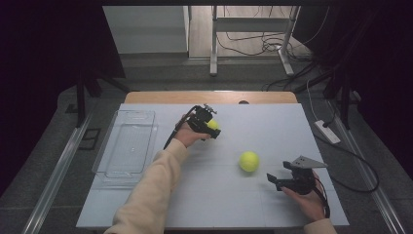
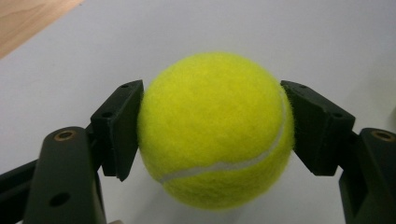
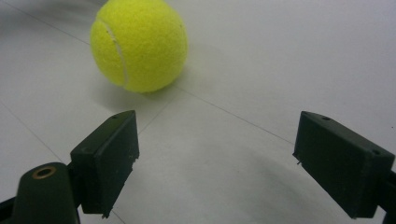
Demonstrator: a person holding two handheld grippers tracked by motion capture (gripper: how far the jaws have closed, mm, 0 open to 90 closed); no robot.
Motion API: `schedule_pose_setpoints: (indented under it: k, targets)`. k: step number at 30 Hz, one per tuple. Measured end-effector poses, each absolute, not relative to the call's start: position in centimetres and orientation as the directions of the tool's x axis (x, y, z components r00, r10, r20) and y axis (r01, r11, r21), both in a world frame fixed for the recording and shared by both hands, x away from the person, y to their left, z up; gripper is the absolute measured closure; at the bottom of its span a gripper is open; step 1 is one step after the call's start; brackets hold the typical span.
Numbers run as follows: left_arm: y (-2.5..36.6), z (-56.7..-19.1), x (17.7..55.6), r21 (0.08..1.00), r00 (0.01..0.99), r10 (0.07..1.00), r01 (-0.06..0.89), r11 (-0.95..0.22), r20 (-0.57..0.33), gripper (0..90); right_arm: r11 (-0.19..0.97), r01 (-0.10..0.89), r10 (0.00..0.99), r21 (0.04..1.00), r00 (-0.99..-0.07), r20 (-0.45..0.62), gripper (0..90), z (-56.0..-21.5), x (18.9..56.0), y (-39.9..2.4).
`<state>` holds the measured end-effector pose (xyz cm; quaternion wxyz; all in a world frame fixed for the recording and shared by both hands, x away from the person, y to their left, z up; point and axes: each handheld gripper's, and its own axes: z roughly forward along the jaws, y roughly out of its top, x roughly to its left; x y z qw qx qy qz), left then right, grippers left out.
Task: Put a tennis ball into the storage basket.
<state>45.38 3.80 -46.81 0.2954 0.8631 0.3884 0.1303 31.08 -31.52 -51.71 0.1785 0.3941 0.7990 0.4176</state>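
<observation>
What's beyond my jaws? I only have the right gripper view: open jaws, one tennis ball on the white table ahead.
Observer: A second tennis ball is clamped in the left gripper, pads on both its sides.
Operator: Any container around?
Observer: Yes, a clear plastic tray lies at the table's left edge, as the high view shows it.
Operator: Anything in it?
Observer: Nothing that I can see. The loose tennis ball sits between the two hands, just left of the right gripper.
</observation>
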Motion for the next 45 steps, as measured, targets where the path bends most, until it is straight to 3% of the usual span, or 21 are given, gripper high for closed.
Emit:
schedule_pose_setpoints:
  k: [45]
  targets:
    - [7.9,-41.3,40.5,0.762,0.629,0.776,0.483,-0.43,0.039,27.2,0.337,0.481,0.784,0.809,-0.619,0.041,14.2,-51.7,31.0,-31.5]
